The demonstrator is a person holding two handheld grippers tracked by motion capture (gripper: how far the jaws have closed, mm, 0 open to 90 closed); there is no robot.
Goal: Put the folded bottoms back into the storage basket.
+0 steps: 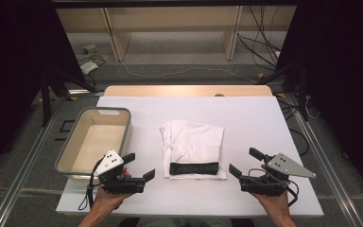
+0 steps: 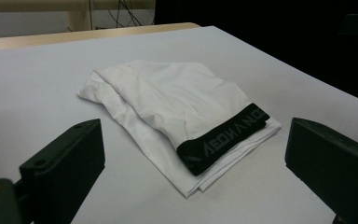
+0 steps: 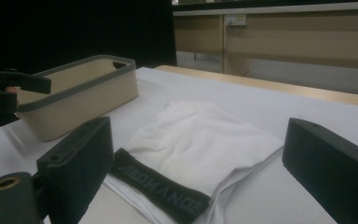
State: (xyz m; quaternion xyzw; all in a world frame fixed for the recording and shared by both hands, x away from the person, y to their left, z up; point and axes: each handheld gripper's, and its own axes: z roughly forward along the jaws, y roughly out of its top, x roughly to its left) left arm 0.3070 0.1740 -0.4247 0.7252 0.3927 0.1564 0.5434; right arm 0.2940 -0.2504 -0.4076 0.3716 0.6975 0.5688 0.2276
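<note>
High view: folded underwear [image 1: 194, 149] lies on the table between the left gripper [image 1: 140, 166] and right gripper [image 1: 245, 163], both empty with jaws spread, seemingly ready to lift it toward the bin [image 1: 71, 151] beside the left gripper.

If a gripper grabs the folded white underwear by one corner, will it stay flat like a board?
Probably not. The underwear is thin, soft cloth folded in loose layers, so it would likely droop and unfold. It looks light. The black waistband seems thicker, so gripping there may hold the layers together better.
</note>
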